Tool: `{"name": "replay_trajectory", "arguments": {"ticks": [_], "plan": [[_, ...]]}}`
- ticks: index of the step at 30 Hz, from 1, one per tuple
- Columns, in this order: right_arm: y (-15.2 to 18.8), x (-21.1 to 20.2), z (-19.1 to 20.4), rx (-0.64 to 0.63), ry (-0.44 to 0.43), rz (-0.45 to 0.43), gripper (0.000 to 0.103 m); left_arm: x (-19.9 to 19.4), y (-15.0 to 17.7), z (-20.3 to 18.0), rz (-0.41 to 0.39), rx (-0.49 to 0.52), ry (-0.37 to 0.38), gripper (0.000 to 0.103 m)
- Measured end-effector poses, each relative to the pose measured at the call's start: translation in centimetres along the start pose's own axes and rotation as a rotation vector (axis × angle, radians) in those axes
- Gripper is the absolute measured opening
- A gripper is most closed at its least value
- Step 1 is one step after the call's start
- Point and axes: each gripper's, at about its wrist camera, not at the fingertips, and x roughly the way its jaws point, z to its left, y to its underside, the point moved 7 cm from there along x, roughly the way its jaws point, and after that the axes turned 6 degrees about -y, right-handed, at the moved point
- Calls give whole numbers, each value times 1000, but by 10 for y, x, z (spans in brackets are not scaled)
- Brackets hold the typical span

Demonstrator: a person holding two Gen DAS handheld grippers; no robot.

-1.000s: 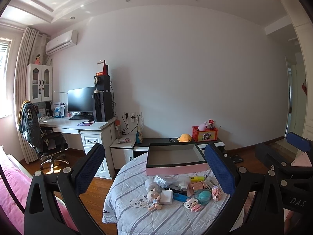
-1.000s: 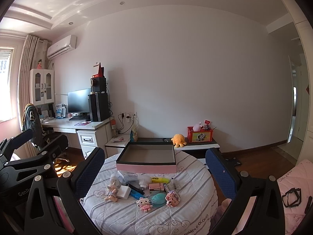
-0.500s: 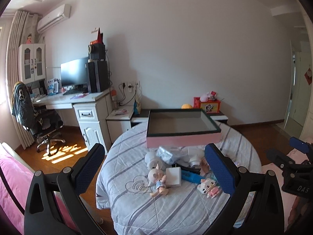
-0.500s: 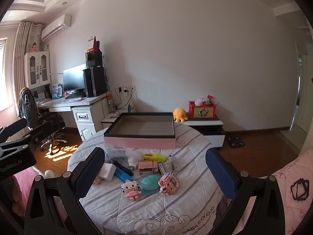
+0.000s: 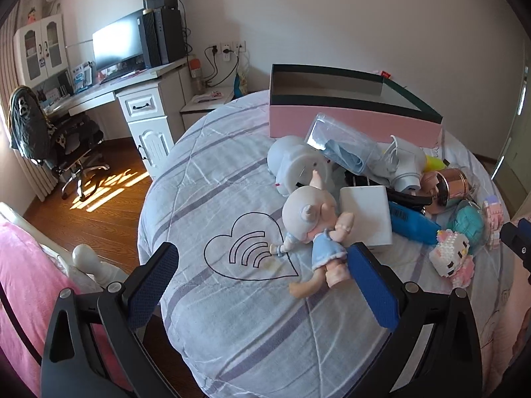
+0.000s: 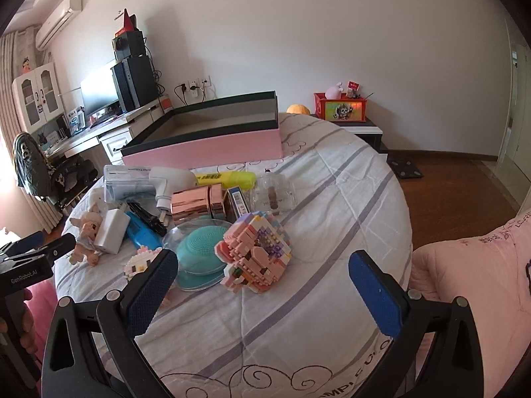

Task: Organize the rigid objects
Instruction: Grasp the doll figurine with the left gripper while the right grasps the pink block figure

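An open pink box (image 5: 351,122) (image 6: 205,147) stands at the far side of a round table with a striped cloth (image 5: 232,315) (image 6: 332,205). In front of it lies a pile of small objects. My left gripper (image 5: 262,285) is open, just before a doll in a blue dress (image 5: 318,232), with a white charger block (image 5: 365,215) behind it. My right gripper (image 6: 262,285) is open, just before a pink brick figure (image 6: 255,252) and a teal silicone brush (image 6: 199,248). A rose-gold jar (image 6: 195,204) and a yellow highlighter (image 6: 229,177) lie farther back.
A Hello Kitty brick figure (image 5: 451,262), a blue tool (image 5: 411,222) and a white dispenser (image 6: 166,179) lie in the pile. A desk with a monitor (image 5: 116,46) and an office chair (image 5: 49,139) stand to the left. Pink bedding (image 6: 471,265) lies at the right.
Both grippers have moved forward and tilted down toward the table, so the pile of objects is now close in front of each. Both stay open.
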Motion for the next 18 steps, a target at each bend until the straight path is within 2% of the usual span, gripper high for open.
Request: {"name": "replay_trajectory", "arguments": {"ticks": [3,6,8,10,12,13,15,18], "plan": [[2,12,-4,0,-10,13,103,9,-1,-3,13,-14,37,103],[2,19,-7,11,-24,19,103,22,-2,-13,30,26,-19,103],[0,21,-9,20,-20,12,103,25,-7,-13,6,13,-18,103],[-2,22,-12,18,-18,6,103,27,-8,-10,12,14,0,94],[-2,24,-14,21,-33,9,103,28,-5,-13,24,16,90,60],[-2,24,-15,22,-45,10,103,27,-3,-15,31,6,137,53],[-4,25,-15,21,-61,11,99,24,-3,-21,19,30,141,42],[-8,29,-15,14,-95,20,89,17,-4,-28,4,70,126,40]]}}
